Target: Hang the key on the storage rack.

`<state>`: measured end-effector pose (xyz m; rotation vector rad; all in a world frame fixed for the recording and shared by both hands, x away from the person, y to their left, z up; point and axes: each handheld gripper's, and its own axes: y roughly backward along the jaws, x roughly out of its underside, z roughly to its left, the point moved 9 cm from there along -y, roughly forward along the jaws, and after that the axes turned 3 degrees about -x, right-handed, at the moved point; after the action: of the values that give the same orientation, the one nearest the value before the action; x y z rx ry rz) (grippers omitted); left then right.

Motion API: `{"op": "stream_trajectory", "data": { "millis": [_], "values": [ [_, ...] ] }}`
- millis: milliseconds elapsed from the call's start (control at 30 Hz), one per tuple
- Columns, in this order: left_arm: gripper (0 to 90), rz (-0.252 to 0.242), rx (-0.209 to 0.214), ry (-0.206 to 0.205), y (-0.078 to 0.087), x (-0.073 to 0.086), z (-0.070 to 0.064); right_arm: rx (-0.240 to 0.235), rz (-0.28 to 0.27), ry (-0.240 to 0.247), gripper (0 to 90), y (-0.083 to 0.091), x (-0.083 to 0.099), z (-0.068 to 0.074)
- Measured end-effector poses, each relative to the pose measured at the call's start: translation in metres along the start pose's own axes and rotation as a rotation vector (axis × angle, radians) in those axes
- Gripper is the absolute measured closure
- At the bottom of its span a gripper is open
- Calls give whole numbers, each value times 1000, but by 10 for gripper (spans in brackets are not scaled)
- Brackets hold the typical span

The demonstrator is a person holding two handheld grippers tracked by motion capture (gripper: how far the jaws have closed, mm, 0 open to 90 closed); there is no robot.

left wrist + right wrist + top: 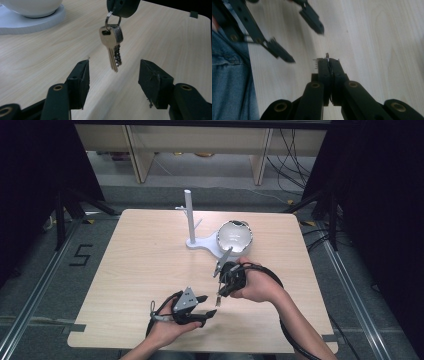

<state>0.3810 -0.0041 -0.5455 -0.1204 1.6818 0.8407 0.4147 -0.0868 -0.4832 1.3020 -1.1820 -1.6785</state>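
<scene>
Looking down from the high view: right tool (220,292) held above the middle of the table (135,270), clenched on a key ring so that the keys (219,300) dangle free below it, clear of the wood. Left tool (209,306) resting low and near the front edge, jaws spread and aimed at the keys, likely placed to receive them. Farther back, a white stand (189,217) with pegs, probably meant as the hanging place, and a white bowl (234,237) sitting on its base.

Turning to the left gripper view: keys (113,42) hanging straight down from the ring, just ahead of the released jaws and midway across their gap, untouched by either.

Turning to the right gripper view: jaws shut tight, ring (327,57) pinched at their very tips, left tool (304,42) apart and open beyond.
</scene>
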Motion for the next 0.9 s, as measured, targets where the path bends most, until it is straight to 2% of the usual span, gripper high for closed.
{"op": "stream_trajectory", "data": {
  "millis": [33,67,100,133,167,200,233,267,300,333,400,467,500,533,567,600,633,667,700,733,800,833,867,900],
  "values": [
    [433,4,-7,28,-4,0,0,10,9,-14,896,1,-1,-1],
    [460,24,-33,53,-11,0,2,15,3,-18,896,2,-4,-2],
    [470,24,-33,53,-11,0,2,15,3,-18,896,2,-4,-2],
    [483,19,-67,61,-17,-3,5,20,5,-21,896,2,-6,-2],
    [489,19,-67,61,-17,-3,5,20,5,-21,896,2,-6,-2],
    [489,20,-75,64,-20,-4,4,22,3,-49,896,3,-6,0],
    [522,22,-79,61,-21,-4,4,17,-16,4,896,2,-8,-4],
    [544,28,-109,45,-22,-5,7,24,-2,-36,896,3,-7,-3],
    [566,20,-113,64,-23,-6,5,27,-2,-42,896,3,-6,-3],
    [590,15,-119,63,-23,-8,5,21,-6,-21,896,3,-7,-4],
    [623,18,-131,53,-23,-10,5,22,-4,-28,896,3,-6,-4],
    [667,10,-129,53,-24,-12,4,18,-16,-22,896,3,-7,-5],
    [677,8,-131,33,-25,-13,4,22,-23,-26,896,4,-7,-5],
    [691,5,-103,68,-26,-12,0,21,-21,-30,896,4,-6,-5],
    [701,5,-103,68,-26,-12,0,7,-14,-77,896,5,-6,0],
    [712,2,-129,47,-26,-14,3,1,-25,-48,896,5,-7,-2],
    [717,2,-129,47,-26,-14,3,1,-25,-48,896,5,-7,-2],
    [719,-3,-143,17,-26,-16,6,28,-11,-52,896,6,-5,-5],
    [723,-7,-141,25,-26,-16,6,25,-13,-45,896,6,-6,-5],
    [730,3,-136,44,-26,-15,4,18,-20,-59,896,6,-7,-3],
    [744,-1,-138,48,-26,-15,4,7,-22,-62,896,6,-7,-1],
    [768,4,-145,44,-25,-15,4,2,-23,-54,896,6,-7,-1],
    [802,4,-139,9,-25,-16,6,3,-37,-46,895,6,-9,-2],
    [806,1,-137,11,-25,-16,6,8,-35,-47,896,6,-8,-3]
  ]
}}
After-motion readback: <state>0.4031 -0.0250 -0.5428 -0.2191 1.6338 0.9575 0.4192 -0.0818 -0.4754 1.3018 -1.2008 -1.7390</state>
